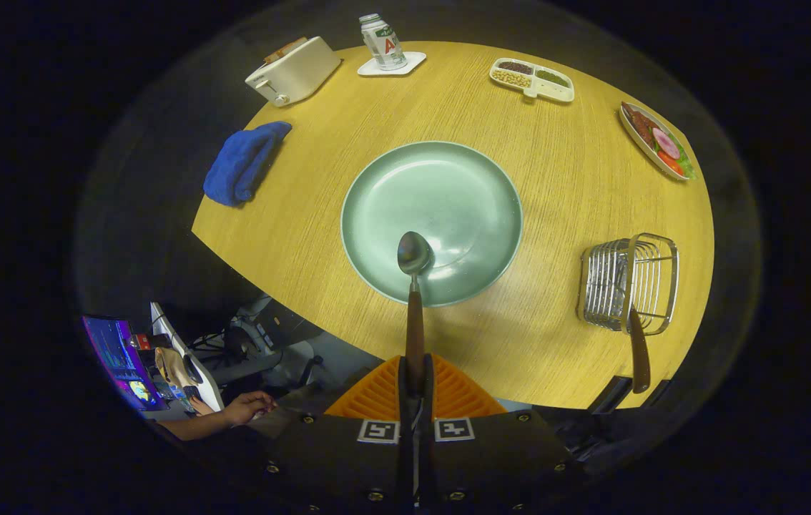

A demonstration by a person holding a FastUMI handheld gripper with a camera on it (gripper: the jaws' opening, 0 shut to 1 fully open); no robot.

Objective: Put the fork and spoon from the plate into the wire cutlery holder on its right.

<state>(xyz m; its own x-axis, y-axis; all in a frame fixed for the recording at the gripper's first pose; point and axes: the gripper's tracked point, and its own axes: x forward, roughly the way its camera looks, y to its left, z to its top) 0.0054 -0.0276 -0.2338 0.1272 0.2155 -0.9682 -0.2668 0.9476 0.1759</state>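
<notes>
While gripper point(415, 386) clamps spoon point(414, 286) — bowl over plate point(377, 214), holder point(631, 282) rightward

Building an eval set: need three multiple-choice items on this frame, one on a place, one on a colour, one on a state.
1. Where is the wire cutlery holder?
A. right of the plate
B. behind the toaster
C. on the blue cloth

2. What colour is the plate?
A. red
B. pale green
C. black

3. What is the gripper doing?
A. open above the bottle
B. shut on the spoon
C. shut on the cloth

Answers:
1 A, the holder stands on the table to the plate's right.
2 B, its glaze is pale green.
3 B, both fingers press the spoon's handle, bowl over the plate.
</notes>
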